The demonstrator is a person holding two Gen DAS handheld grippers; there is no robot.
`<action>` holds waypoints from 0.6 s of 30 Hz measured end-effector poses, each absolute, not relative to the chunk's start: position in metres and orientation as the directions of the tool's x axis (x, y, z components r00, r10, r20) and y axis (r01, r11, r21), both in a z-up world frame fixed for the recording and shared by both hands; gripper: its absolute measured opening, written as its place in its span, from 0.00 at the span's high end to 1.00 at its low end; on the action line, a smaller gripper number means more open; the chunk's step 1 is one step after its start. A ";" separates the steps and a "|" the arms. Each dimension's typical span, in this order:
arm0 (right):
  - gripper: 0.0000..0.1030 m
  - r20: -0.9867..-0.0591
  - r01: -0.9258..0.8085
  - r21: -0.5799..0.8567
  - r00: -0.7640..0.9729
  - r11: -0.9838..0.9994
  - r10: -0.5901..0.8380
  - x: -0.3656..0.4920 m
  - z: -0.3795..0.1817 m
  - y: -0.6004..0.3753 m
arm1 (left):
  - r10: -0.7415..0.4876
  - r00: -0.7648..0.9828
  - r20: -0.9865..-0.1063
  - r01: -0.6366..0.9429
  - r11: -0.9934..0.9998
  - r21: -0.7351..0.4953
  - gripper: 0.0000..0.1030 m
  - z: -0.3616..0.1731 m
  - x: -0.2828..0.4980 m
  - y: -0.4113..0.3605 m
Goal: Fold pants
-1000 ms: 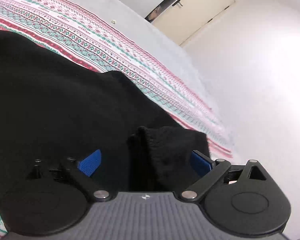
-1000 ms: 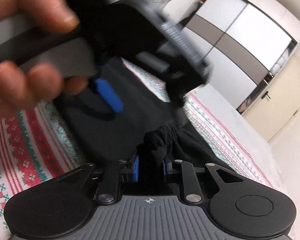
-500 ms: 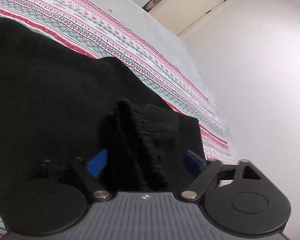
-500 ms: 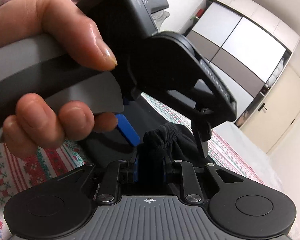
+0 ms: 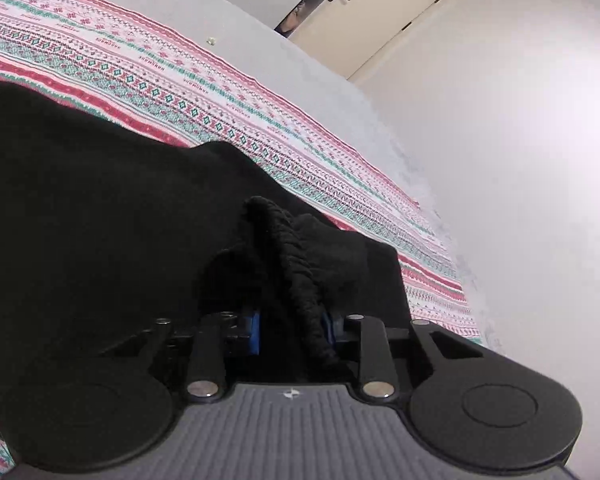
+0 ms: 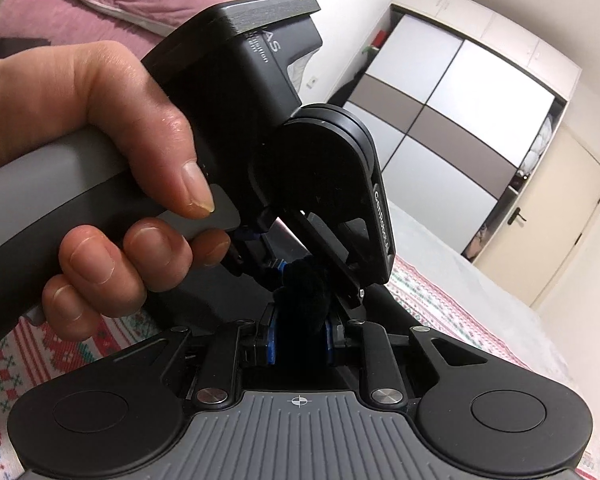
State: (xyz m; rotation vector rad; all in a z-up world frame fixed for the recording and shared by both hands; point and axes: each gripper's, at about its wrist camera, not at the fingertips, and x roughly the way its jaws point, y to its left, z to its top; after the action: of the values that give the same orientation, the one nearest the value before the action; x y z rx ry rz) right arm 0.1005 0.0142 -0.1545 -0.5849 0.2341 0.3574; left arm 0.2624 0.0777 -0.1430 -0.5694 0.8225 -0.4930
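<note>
Black pants (image 5: 100, 208) lie spread on a patterned red, white and green bedspread (image 5: 188, 80). My left gripper (image 5: 292, 334) is shut on a bunched ribbed edge of the pants (image 5: 296, 264), its blue pads pressed to the cloth. My right gripper (image 6: 300, 344) is shut on a bunch of the same black cloth (image 6: 300, 304). In the right wrist view the left gripper (image 6: 300, 272), held by a hand (image 6: 100, 200), is right in front and clamps the same bunch just above.
A pink pillow (image 6: 80, 4) lies at the head of the bed. A wardrobe with white and grey panels (image 6: 452, 120) and a cream door (image 6: 548, 220) stand beyond the bed. A white wall (image 5: 520, 140) runs along the bed's edge.
My left gripper went from open around the pants' edge to shut on it. It has moved in close above the right gripper, which stayed shut on the cloth.
</note>
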 end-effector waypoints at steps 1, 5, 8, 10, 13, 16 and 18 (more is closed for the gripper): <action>0.80 -0.310 -0.388 -0.495 0.915 0.777 0.260 0.100 -0.155 0.016 | -0.607 0.587 -0.535 0.185 0.745 -0.641 0.41 -0.142 0.263 0.078; 0.80 -0.295 -0.364 -0.478 0.924 0.799 0.244 0.096 -0.160 0.022 | -0.595 0.603 -0.531 0.188 0.754 -0.630 0.46 -0.133 0.262 0.086; 0.80 -0.281 -0.349 -0.461 0.930 0.816 0.239 0.096 -0.158 0.028 | -0.592 0.619 -0.516 0.195 0.752 -0.629 0.49 -0.122 0.262 0.094; 0.80 -0.270 -0.341 -0.458 0.933 0.821 0.237 0.096 -0.155 0.035 | -0.585 0.620 -0.523 0.193 0.760 -0.620 0.49 -0.115 0.263 0.101; 0.77 -0.270 -0.344 -0.466 0.933 0.815 0.239 0.098 -0.150 0.051 | -0.560 0.645 -0.520 0.172 0.770 -0.615 0.50 -0.110 0.264 0.122; 0.53 -0.272 -0.323 -0.459 0.938 0.828 0.215 0.095 -0.150 0.063 | -0.514 0.668 -0.538 0.119 0.787 -0.605 0.50 -0.107 0.264 0.148; 0.39 -0.281 -0.325 -0.464 0.936 0.824 0.211 0.091 -0.154 0.066 | -0.467 0.691 -0.551 0.085 0.810 -0.580 0.50 -0.102 0.263 0.164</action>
State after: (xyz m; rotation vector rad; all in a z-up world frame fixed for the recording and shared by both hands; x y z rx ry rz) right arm 0.0912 0.0657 -0.1539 -0.5303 0.2228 0.2875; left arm 0.2627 0.1643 -0.1020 -0.5523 0.7507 -0.3272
